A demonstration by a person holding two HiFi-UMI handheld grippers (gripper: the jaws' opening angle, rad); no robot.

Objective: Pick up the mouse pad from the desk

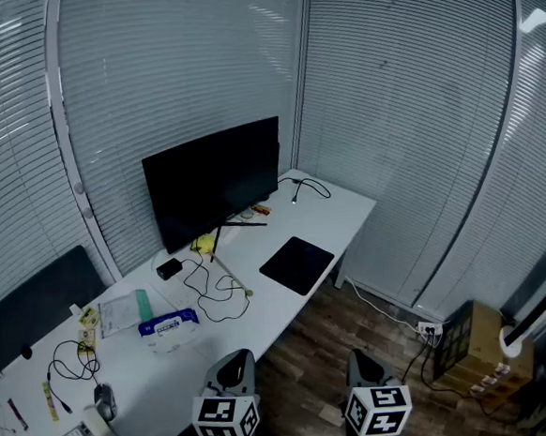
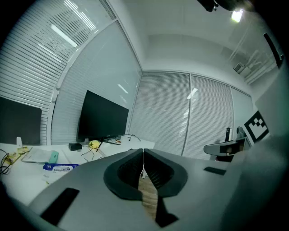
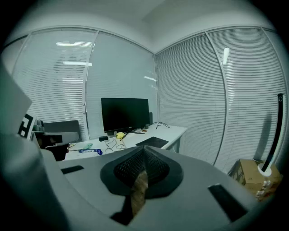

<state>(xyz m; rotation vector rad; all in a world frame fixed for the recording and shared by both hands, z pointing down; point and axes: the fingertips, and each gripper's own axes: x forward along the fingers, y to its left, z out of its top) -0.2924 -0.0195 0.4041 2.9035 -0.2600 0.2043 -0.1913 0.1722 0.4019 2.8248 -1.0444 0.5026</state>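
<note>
Right gripper [image 1: 363,359] and left gripper [image 1: 235,358] are both clenched on nothing. I see the thin, matte black rectangular mouse pad [image 1: 297,264] flat on the smooth white desk [image 1: 271,307], before the black monitor's [image 1: 215,179] right end. Its long axis seems parallel to the screen, and my right gripper is nearer.

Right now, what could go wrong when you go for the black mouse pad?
1. The mouse pad lies flat near the desk edge; a nudge might slide it off.
2. The left gripper and right gripper are shut, so they could skid over it.
3. The looped black cable beside it might snag.
</note>
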